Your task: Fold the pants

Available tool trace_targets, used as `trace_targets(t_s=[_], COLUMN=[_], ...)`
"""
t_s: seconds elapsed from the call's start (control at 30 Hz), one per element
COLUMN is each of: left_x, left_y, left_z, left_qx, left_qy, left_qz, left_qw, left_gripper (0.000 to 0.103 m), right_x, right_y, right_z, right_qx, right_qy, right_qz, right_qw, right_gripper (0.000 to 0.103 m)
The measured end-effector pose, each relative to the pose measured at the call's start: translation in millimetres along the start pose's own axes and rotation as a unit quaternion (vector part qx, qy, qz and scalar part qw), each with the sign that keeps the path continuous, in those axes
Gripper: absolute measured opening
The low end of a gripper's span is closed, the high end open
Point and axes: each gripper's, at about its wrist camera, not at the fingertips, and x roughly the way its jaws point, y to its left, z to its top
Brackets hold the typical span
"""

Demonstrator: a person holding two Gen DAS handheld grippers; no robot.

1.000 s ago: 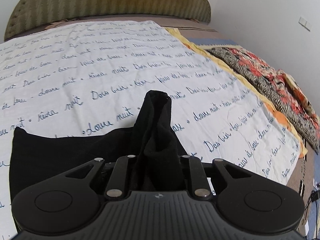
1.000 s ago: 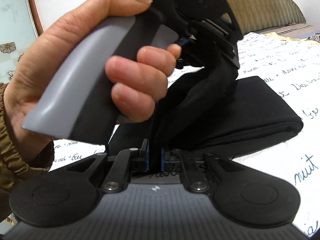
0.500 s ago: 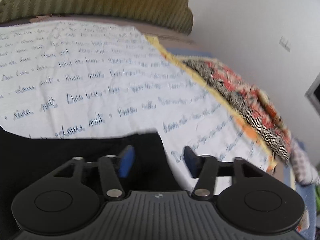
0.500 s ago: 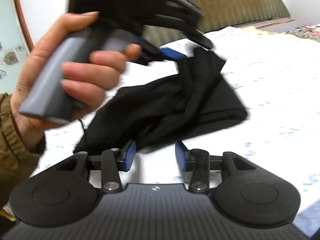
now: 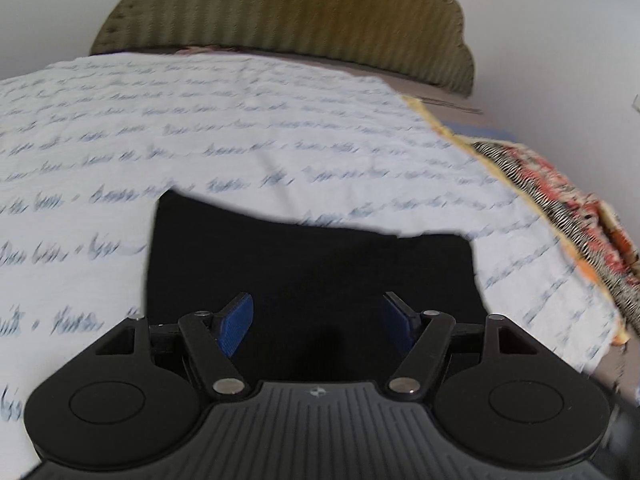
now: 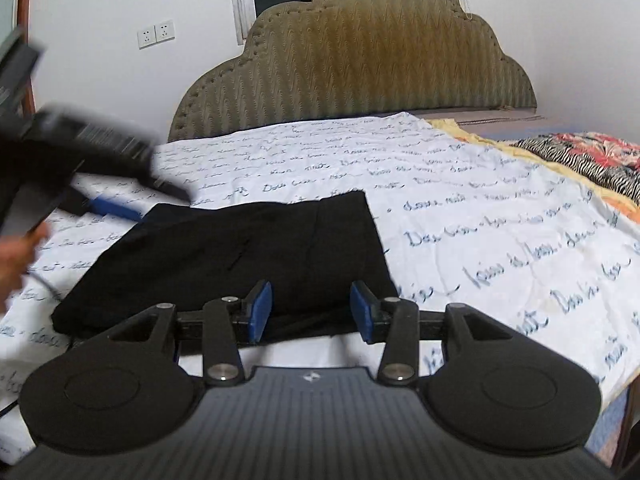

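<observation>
Bedroom, script-printed sheet [image 6: 460, 184]. Left gripper [image 5: 318, 322] has just spread wide and right gripper [image 6: 311, 312] parted narrower, both empty above the near edge of the folded black pants [image 6: 240, 252]. Best now: smooth the bundle flat, square its edges.

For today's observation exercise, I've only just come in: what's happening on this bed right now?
A person is folding black pants on a white bedsheet printed with handwriting, using a handheld gripper in each hand. The pants lie flat as a folded bundle. Both the left gripper and the right gripper have just opened and hold nothing; the cloth lies free beyond their blue fingers.
</observation>
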Motion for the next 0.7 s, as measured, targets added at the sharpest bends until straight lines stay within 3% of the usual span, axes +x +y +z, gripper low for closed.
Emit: trace_targets(t_s=[0.1, 0.33, 0.47, 0.53, 0.7], left_x=[0, 6, 13, 14, 14], left_y=[6, -10, -15, -17, -19], left_z=[-10, -18, -24, -25, -27], left_qx=[0.001, 0.058, 0.077, 0.082, 0.091], left_qy=[0.011, 0.005, 0.01, 0.007, 0.004], left_qz=[0.006, 0.034, 0.061, 0.07, 0.086], left_qw=[0.9999, 0.9977, 0.9951, 0.9942, 0.9922], left_gripper=[0.07, 0.07, 0.07, 0.07, 0.077], right_x=[8, 24, 27, 28, 25], right_y=[-6, -20, -19, -19, -24], right_z=[3, 4, 3, 3, 5], right_qx=[-0.005, 0.033, 0.029, 0.028, 0.031], right_qy=[0.006, 0.028, 0.035, 0.034, 0.032], right_qz=[-0.021, 0.01, 0.006, -0.002, -0.006], right_qw=[1.0, 0.999, 0.999, 0.999, 0.999], right_gripper=[0.041, 0.043, 0.037, 0.019, 0.015])
